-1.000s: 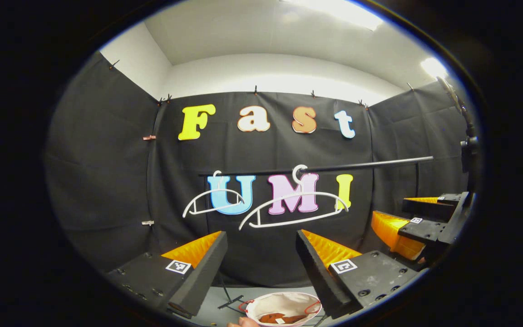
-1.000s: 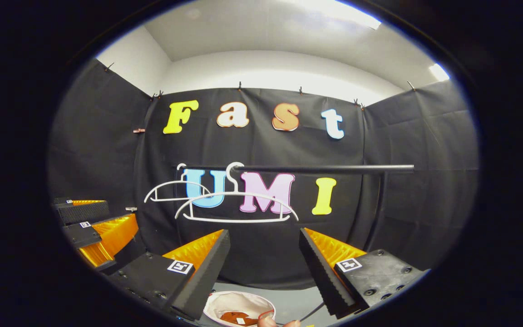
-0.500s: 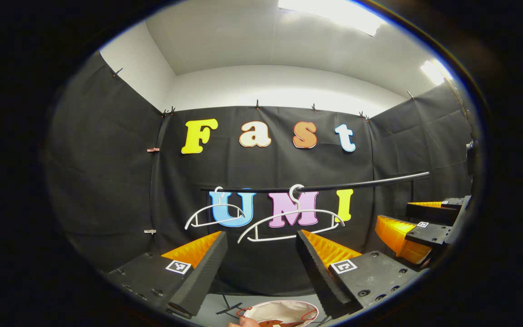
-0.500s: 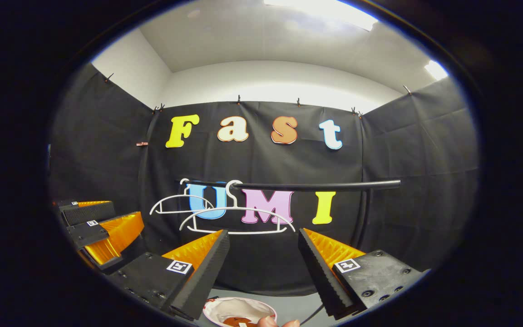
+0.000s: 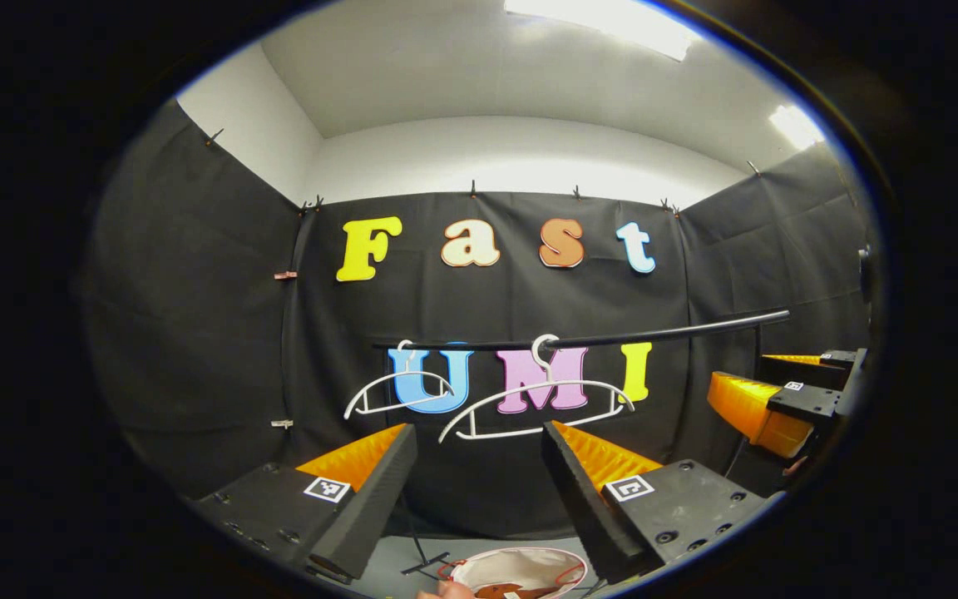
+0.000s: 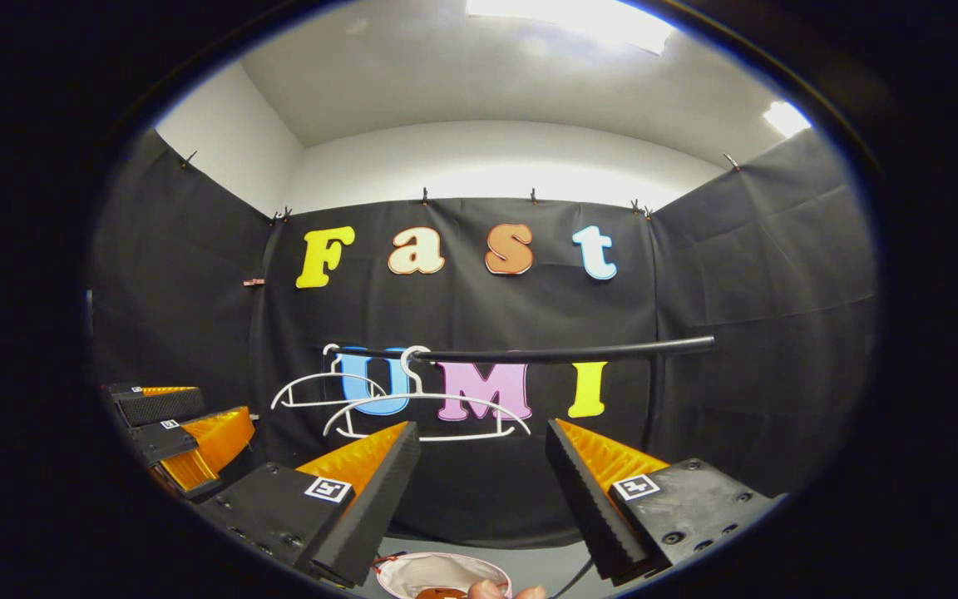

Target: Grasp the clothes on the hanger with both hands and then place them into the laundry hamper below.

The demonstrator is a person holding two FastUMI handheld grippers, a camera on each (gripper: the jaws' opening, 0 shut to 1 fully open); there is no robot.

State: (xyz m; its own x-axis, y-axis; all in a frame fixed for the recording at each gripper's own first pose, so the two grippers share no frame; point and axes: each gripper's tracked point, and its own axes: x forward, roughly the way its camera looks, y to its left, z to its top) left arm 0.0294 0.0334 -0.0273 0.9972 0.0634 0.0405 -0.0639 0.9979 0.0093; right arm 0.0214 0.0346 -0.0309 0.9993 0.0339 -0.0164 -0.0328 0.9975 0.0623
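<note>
In the left gripper view we see the laundry hamper cut off by the lower edge, its brown garment and a fingertip showing in part. In the right gripper view the hamper is likewise cropped, and we cannot tell what the brown piece inside is. The rail passes behind the right gripper at its far end.

hangers bare on rail | brown garment, seemingly, in hamper
</note>
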